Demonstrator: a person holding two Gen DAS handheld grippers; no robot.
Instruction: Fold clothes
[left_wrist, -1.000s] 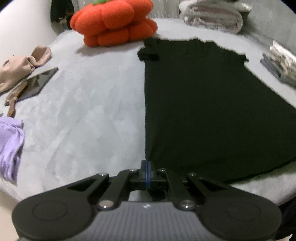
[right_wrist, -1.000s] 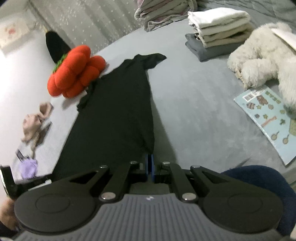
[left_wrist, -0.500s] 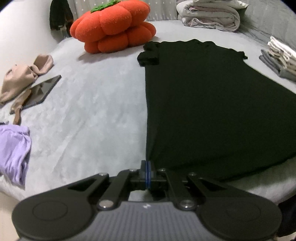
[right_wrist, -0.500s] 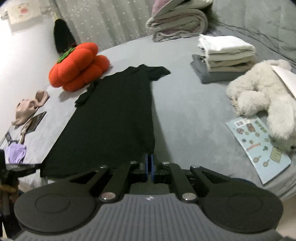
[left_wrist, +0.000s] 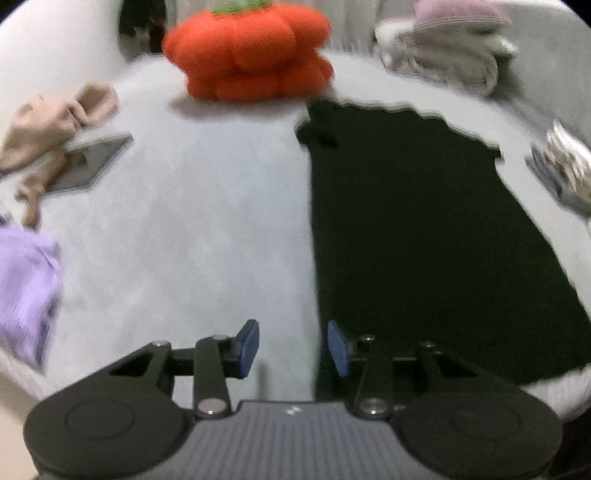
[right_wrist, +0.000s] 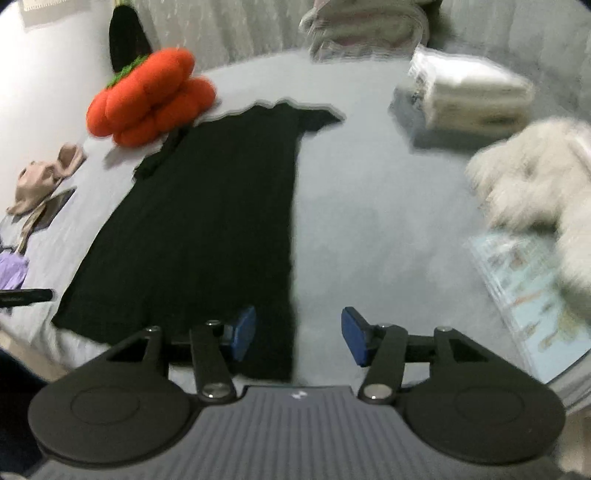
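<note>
A black garment (left_wrist: 413, 229) lies flat and long on the grey bed (left_wrist: 192, 229), its sleeves at the far end near the orange cushion. My left gripper (left_wrist: 293, 347) hovers over the garment's near left corner; its jaws are opening and the cloth's edge lies below the gap, not pinched. In the right wrist view the same black garment (right_wrist: 207, 221) stretches away. My right gripper (right_wrist: 297, 334) hangs above its near right corner, jaws opening, with the hem edge under the gap and the blue pads (right_wrist: 352, 334) clear of it.
An orange pumpkin cushion (left_wrist: 247, 48) sits at the garment's far end. A beige garment (left_wrist: 48, 125), a tablet (left_wrist: 92, 162) and a lilac cloth (left_wrist: 22, 288) lie left. Folded stacks (right_wrist: 469, 92), a white plush toy (right_wrist: 535, 177) and a picture sheet (right_wrist: 532, 291) lie right.
Both grippers were shut on the garment's near corners and have let go, jaws now apart. The left gripper has lifted a little.
</note>
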